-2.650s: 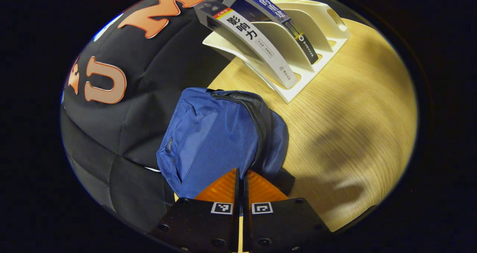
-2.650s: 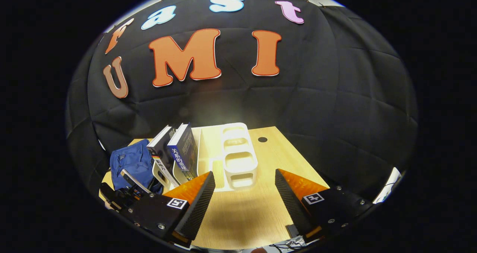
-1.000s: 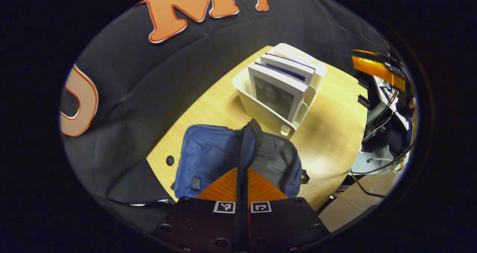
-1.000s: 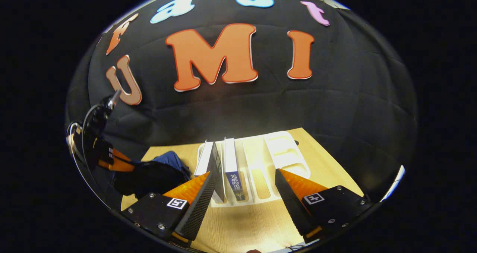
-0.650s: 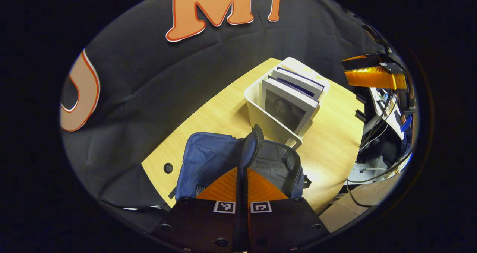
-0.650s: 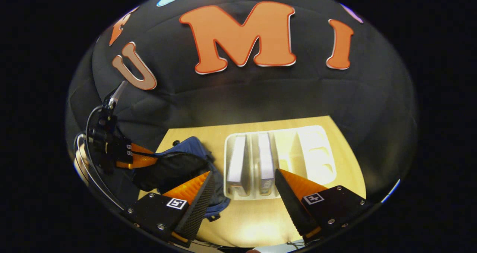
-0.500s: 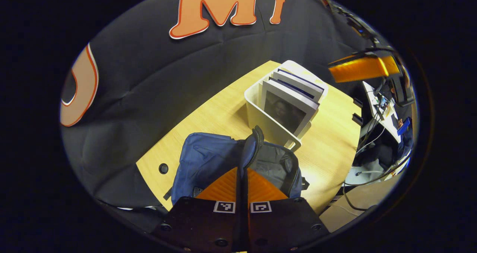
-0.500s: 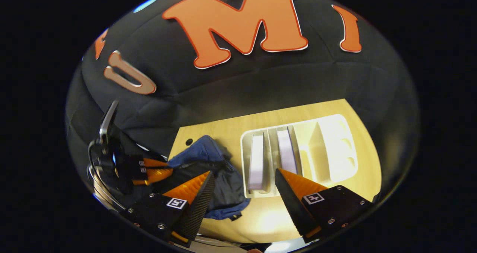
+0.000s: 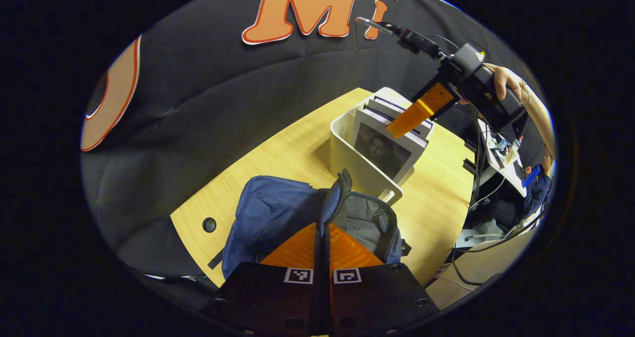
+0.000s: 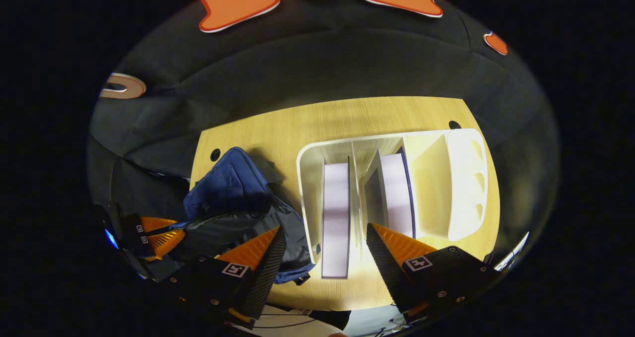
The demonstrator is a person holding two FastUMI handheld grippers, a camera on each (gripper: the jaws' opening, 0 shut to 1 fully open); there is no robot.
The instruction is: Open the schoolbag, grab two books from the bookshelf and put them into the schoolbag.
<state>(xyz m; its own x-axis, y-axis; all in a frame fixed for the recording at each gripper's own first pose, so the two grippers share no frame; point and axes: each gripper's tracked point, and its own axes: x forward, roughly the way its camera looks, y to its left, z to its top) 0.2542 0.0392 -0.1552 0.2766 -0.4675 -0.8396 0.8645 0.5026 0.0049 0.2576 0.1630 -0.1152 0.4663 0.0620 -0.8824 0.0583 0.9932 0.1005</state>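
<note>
Pinching the schoolbag's (image 9: 278,218) raised zipper edge, left gripper (image 9: 322,237) holds the bag open on the bench (image 9: 278,153). Right gripper (image 10: 322,237), jaws wide, points down over the near book (image 10: 336,218) in the white bookshelf (image 10: 459,178), right of the bag.

The left gripper (image 9: 322,228) is held with its orange fingers pressed together, pointed downward. The right gripper (image 10: 325,250) is held with its fingers spread wide apart, aimed straight down from above. In the left gripper view it is gripped by a hand (image 9: 503,81), a bare forearm extended behind.
</note>
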